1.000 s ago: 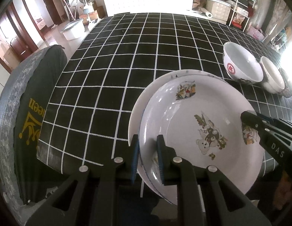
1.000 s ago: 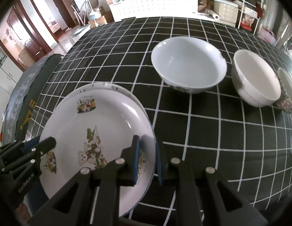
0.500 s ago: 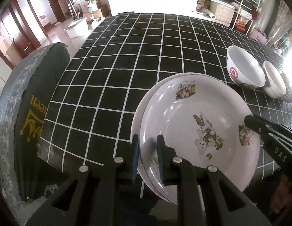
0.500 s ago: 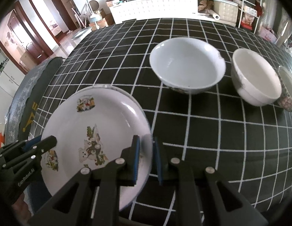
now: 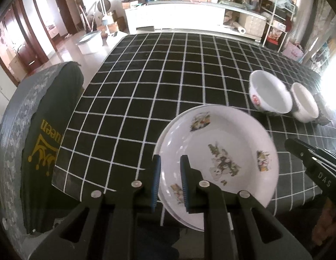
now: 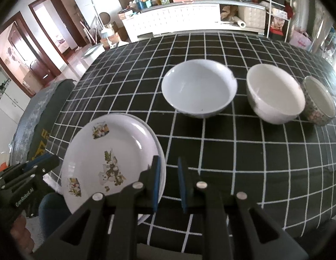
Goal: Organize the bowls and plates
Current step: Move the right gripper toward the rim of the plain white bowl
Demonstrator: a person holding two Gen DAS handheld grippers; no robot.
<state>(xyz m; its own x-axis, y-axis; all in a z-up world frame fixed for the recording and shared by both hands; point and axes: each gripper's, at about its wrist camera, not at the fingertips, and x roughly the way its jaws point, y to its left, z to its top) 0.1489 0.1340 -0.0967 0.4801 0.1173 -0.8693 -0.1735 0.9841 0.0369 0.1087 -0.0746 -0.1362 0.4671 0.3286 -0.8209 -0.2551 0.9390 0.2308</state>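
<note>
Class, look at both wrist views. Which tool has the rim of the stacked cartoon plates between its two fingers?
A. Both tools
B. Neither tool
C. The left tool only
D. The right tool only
C: in the left wrist view the left tool straddles the near rim of the cartoon plates, while the right tool stands beside their rim with only the checked tablecloth between its fingers.

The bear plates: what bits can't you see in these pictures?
- White cartoon-print plate stack: left wrist view, near rim hidden behind the left gripper.
- Plate count: both views, rims overlap.
- Small floral-patterned bowl: right wrist view, sunlight glare washes out its far side.
</note>
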